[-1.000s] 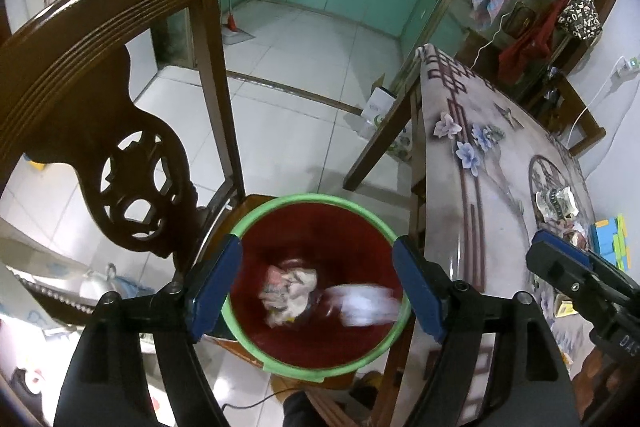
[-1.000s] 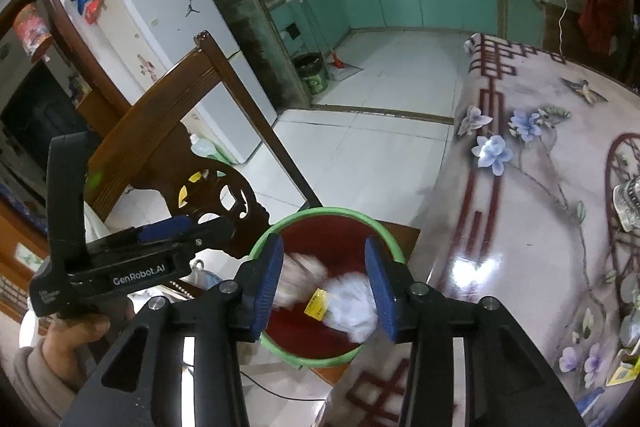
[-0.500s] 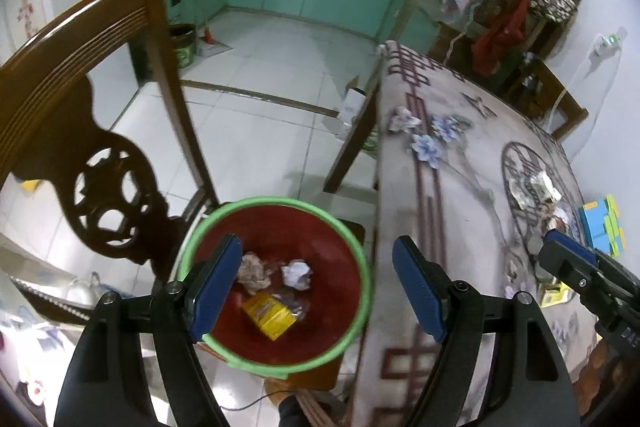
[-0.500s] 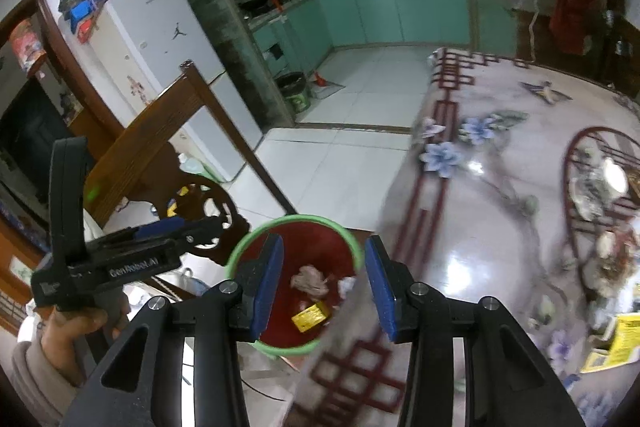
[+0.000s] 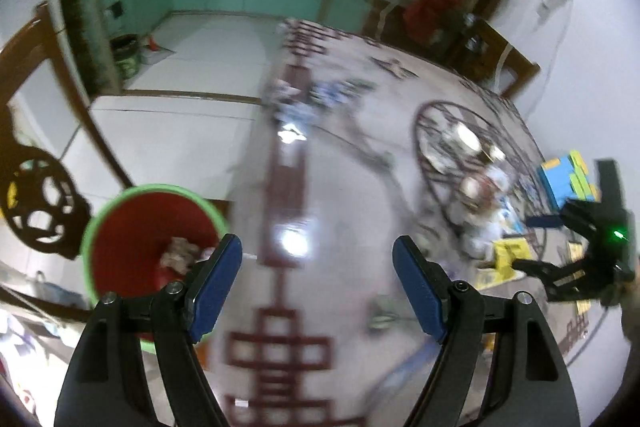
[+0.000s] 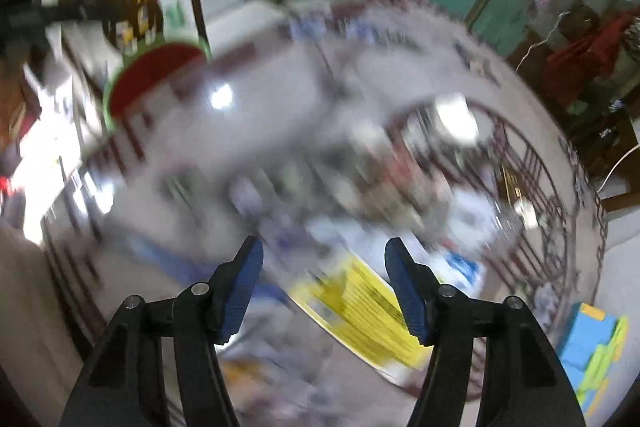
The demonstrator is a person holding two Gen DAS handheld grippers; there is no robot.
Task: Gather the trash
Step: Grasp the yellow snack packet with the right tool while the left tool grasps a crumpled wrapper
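Swung away from the red bin (image 5: 132, 247) with the green rim since a second ago — then centred under both grippers, now pushed to the lower left edge of the left wrist view and to the upper left of the right wrist view (image 6: 154, 75). Crumpled paper (image 5: 180, 253) visible inside the bin, so that drop counts as done. Left gripper (image 5: 316, 287) wide and empty, over bare patterned tabletop (image 5: 320, 187), nothing between the blue pads. Right gripper (image 6: 322, 287) also empty, jaws opening from the narrower gap of a second ago, pointed steeply down at the cluttered end of the table; directly ahead of its fingers a yellow printed wrapper or leaflet (image 6: 360, 303) lying flat, with white and blue scraps beside it, too smeared by motion blur to name. Same yellow piece (image 5: 506, 257) seen in the left wrist view just beside the right gripper's dark body (image 5: 576, 247). Blue and green box (image 6: 592, 347) at the far edge, probably not trash. Judged as the start of a fresh pick: back over the remaining litter, jaws widening for the next piece — most likely the yellow sheet, though thin and flat against the table, so likely awkward to pinch.
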